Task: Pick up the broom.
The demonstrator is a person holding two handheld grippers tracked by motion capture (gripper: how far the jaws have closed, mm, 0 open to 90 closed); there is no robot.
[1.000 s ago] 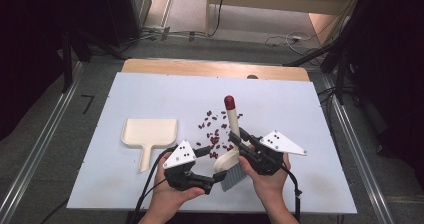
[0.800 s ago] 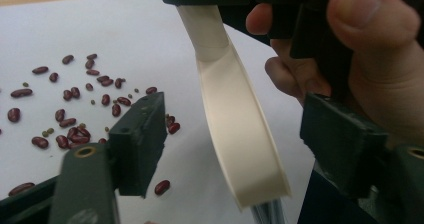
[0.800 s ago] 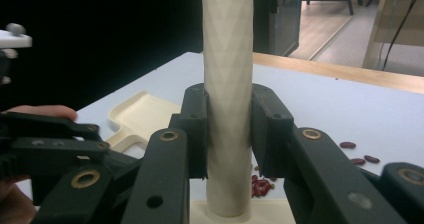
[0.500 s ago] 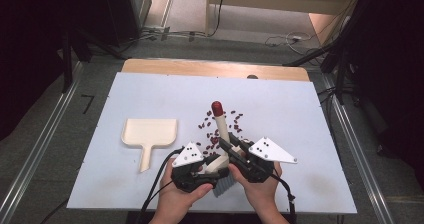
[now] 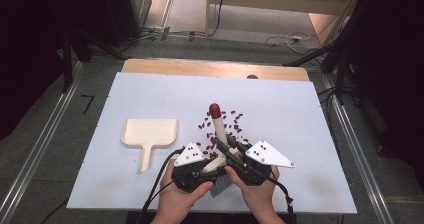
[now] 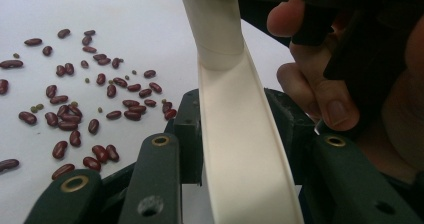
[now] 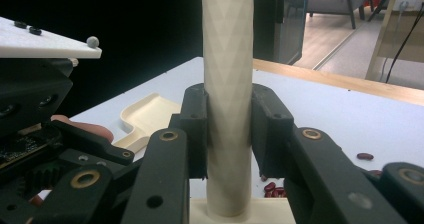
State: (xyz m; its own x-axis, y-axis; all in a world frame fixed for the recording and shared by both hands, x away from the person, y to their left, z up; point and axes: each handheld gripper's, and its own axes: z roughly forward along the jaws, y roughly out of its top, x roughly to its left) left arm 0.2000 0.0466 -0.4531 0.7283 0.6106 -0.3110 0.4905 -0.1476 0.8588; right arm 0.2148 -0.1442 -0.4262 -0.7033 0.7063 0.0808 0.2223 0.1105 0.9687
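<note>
A cream brush (image 5: 218, 125) with a red tip and grey bristles (image 5: 223, 187) stands tilted over the white table (image 5: 300, 109). My right gripper (image 5: 228, 147) is shut on its round handle (image 7: 227, 44), the pads pressing both sides. My left gripper (image 5: 212, 160) sits close beside it. Its jaws have just been closing, and its pads now press the edges of the brush's flat cream back (image 6: 240, 154). Red beans (image 5: 227, 121) with a few small green ones lie scattered around the handle (image 6: 75, 109).
A cream dustpan (image 5: 150, 133) lies flat to the left of the beans, handle toward me; it shows too in the right gripper view (image 7: 150, 115). A wooden strip (image 5: 215, 68) edges the table's far side. The right hand's fingers (image 6: 320, 94) crowd the left gripper.
The brush and both hands have shifted left and toward me. The left gripper's jaws have closed onto the brush's back. The right gripper's grip on the handle is unchanged.
</note>
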